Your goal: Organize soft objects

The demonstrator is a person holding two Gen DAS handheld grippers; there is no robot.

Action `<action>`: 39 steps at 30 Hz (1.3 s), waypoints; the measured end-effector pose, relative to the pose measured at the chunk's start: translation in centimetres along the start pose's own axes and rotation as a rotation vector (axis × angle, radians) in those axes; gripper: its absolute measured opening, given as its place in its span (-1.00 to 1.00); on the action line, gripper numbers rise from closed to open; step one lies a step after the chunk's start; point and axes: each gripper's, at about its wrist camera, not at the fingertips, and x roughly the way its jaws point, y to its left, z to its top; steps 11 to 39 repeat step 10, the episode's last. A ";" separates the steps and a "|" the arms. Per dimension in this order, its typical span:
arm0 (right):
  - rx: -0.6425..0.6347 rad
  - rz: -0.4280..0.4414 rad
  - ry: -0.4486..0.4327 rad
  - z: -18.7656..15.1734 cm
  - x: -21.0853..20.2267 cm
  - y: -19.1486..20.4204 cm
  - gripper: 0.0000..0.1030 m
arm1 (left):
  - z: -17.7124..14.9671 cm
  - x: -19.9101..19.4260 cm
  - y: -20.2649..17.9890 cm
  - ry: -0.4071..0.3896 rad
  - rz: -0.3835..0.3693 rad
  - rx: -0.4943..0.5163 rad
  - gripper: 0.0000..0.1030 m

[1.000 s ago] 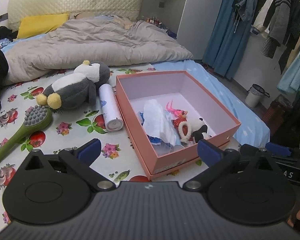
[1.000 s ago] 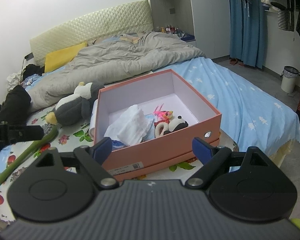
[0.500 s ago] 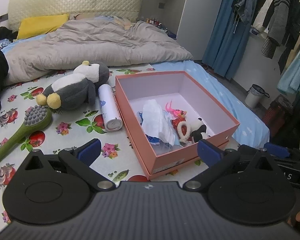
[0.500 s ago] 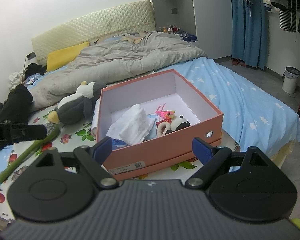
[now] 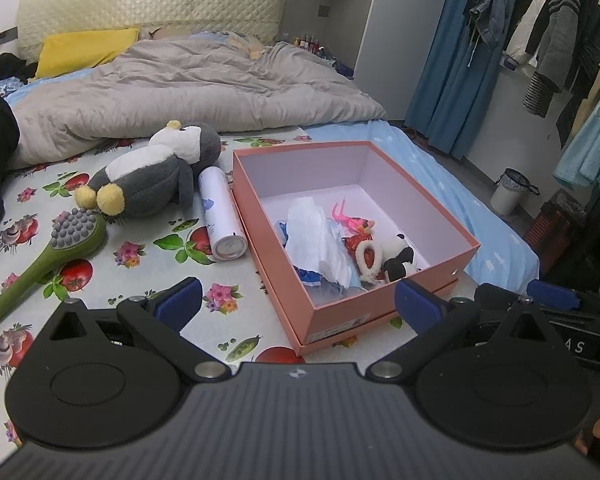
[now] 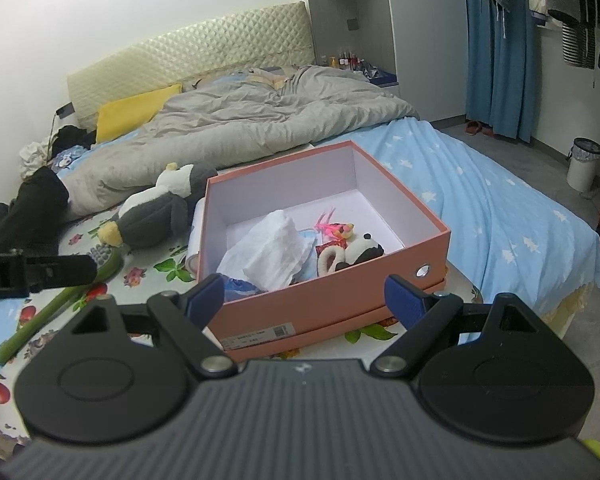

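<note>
The biggest soft piece left out is the plush penguin (image 5: 152, 176), lying on its side on the fruit-print sheet (image 5: 148, 280), just left of the pink box (image 5: 340, 304) with the white spray can (image 5: 220, 216) between them. It looks light and squashy, so it should give under your pads. Take it across the grey belly or the neck rather than by a yellow foot, which would likely let it swing. It is grey and white, with yellow feet and a small yellow tuft on the head.

Inside the box the white cloth (image 6: 268, 260) is limp and loosely crumpled. Pinch a raised fold if you need to shift it.

The small panda toy (image 6: 360, 252) sits beside it, near the front wall, black and white.

Your left gripper (image 5: 296, 300) and right gripper (image 6: 304, 292) both stand wide apart, holding nothing, poised short of the box.
</note>
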 end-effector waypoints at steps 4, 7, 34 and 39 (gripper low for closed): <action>-0.001 0.000 -0.004 0.0 0.0 0.1 0.72 | -0.1 -0.1 0.2 -0.001 -0.001 0.000 1.00; 0.001 0.001 -0.005 0.0 0.0 0.1 0.72 | -0.2 -0.2 0.1 0.000 -0.001 0.004 1.00; 0.000 0.001 -0.005 0.1 0.0 0.1 0.72 | -0.2 -0.3 0.0 0.001 -0.005 0.012 1.00; 0.000 0.001 -0.005 0.1 0.0 0.1 0.72 | -0.2 -0.3 0.0 0.001 -0.005 0.012 1.00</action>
